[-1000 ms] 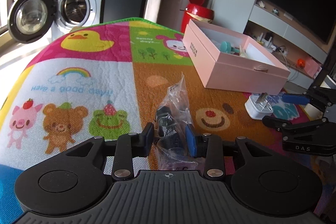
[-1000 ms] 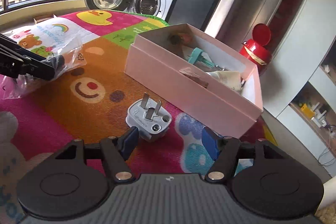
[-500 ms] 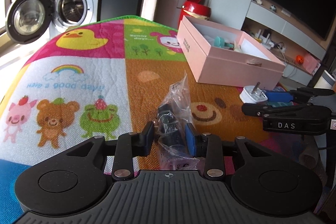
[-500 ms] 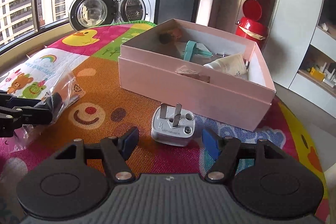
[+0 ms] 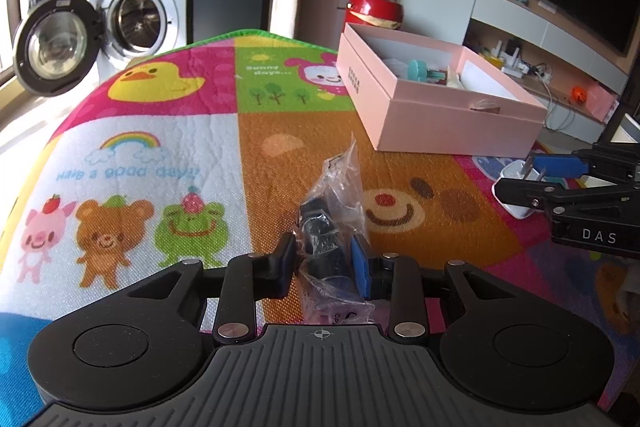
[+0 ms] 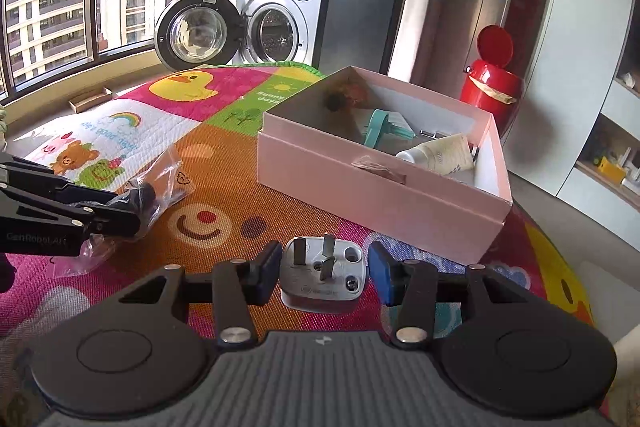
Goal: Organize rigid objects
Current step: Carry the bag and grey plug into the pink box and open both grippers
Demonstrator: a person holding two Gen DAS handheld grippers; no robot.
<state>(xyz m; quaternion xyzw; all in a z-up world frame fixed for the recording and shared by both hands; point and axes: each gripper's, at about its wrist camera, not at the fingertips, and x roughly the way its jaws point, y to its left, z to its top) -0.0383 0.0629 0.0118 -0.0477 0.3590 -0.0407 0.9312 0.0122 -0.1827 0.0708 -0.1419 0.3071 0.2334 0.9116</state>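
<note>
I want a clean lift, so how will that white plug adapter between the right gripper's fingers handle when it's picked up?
The white plug adapter looks like a rigid, blocky shell, so it probably won't flex as the right gripper closes. Its smooth plastic sides may slip a little. With prongs up on a flat base, it seems unlikely to roll.

A white three-pin plug adapter lay between the right gripper's closing jaws, prongs pointing up and slightly away, its body touching neither pad clearly. A clear plastic bag holding a dark object sat between the left gripper's closing jaws, its crumpled top reaching forward. Ahead of both stood an open pink box containing a teal item, a tube and small pieces.
</note>
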